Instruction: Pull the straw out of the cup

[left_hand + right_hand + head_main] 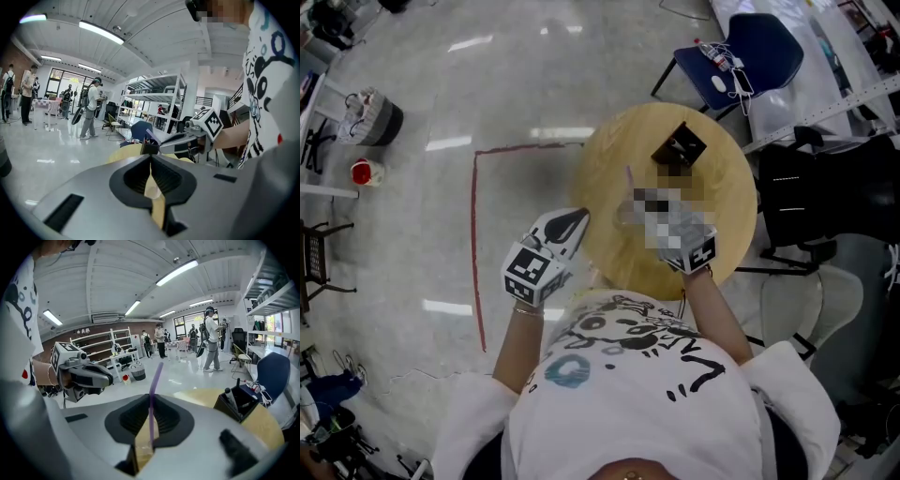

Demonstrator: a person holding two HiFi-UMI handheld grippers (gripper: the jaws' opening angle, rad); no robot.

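A purple straw (629,184) stands upright near the middle of the round wooden table (727,187). A clear cup (626,215) shows faintly at its foot, partly behind a mosaic patch. My right gripper (151,404) is shut on the straw (153,390), which rises from between its jaws. In the head view only its marker cube (702,253) shows clearly. My left gripper (578,219) hovers at the table's left edge, a little left of the cup. Its jaws are shut with nothing between them (151,163).
A black holder with pens (680,148) stands at the table's far side. A blue chair (750,56) and a black chair (811,202) are close to the table. A red tape line (473,244) marks the floor at left. Several people stand far off.
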